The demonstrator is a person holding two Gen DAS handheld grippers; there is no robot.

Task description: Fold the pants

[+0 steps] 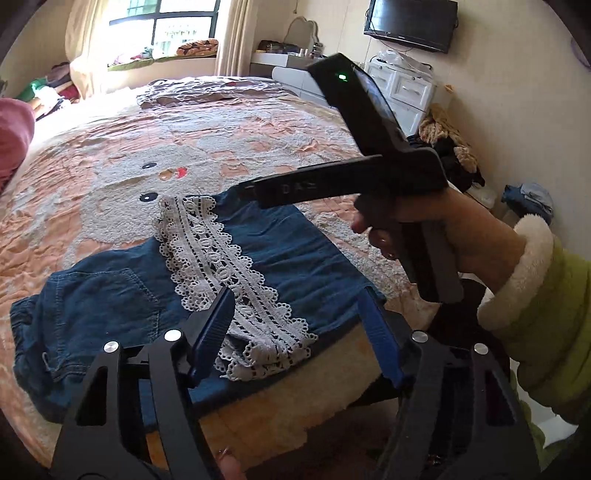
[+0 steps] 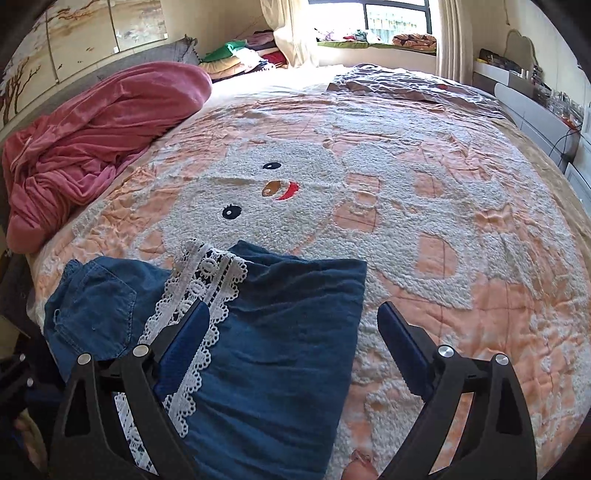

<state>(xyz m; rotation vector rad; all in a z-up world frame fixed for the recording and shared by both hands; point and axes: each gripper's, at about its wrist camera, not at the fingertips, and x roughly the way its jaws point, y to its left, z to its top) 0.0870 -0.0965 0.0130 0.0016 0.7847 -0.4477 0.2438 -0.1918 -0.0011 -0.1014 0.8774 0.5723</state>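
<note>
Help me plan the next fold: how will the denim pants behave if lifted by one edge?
The denim pants will probably drape limply, since they already lie in soft folds on the bedspread. The lace trim looks open-worked and may snag on the jaws. The fuzzy bedspread will likely drag on the pants rather than let them slide.

A bed is covered by a peach quilt [image 2: 480, 302] bearing a fuzzy white cartoon face [image 2: 258, 192]. A crumpled pink blanket [image 2: 96, 140] is heaped at its edge, and a television [image 1: 410, 24] is mounted above white drawers [image 1: 402, 88].
</note>
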